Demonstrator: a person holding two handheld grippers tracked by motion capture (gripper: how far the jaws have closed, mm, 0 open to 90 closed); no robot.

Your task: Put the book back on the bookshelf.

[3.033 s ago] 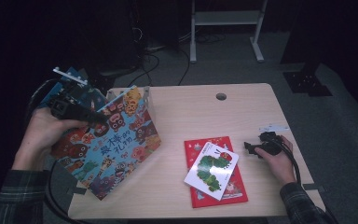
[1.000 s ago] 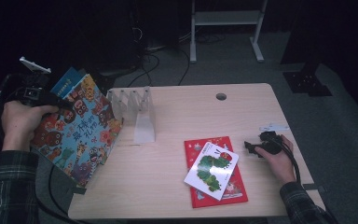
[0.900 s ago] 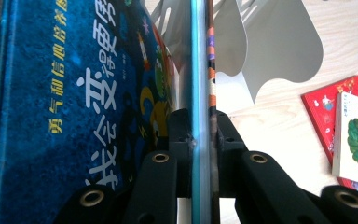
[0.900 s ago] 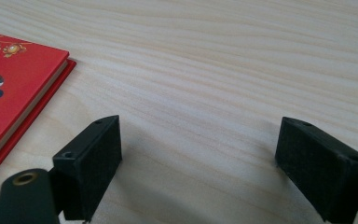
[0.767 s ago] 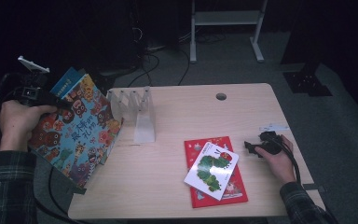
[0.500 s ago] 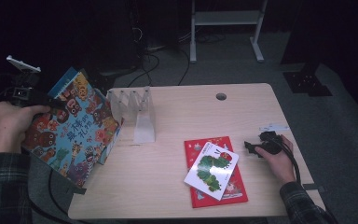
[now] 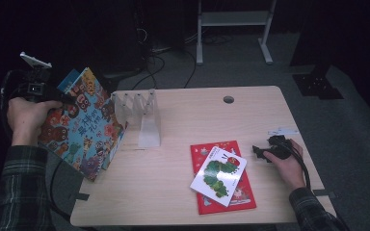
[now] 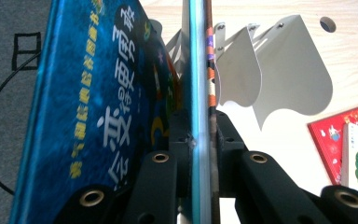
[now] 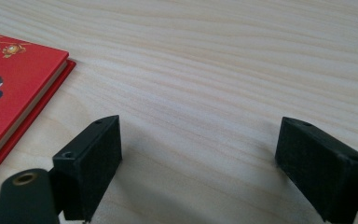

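Off the table's left edge, left gripper (image 7: 53,94) clamped on two picture books (image 7: 84,122), jaws pinched tight against both covers near the top edge, books held upright and tilted, lower corners hanging beside the table (image 7: 183,202). Just right of the books, white metal book rack (image 7: 142,115) standing on the tabletop. Farther right, red book (image 7: 221,185) flat with caterpillar book (image 7: 219,168) on top. Right gripper (image 9: 196,158) resting on bare wood, jaws spread wide, holding nothing.

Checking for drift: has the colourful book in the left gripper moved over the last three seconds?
Yes. The colourful book went left, off the white rack, past the table edge.
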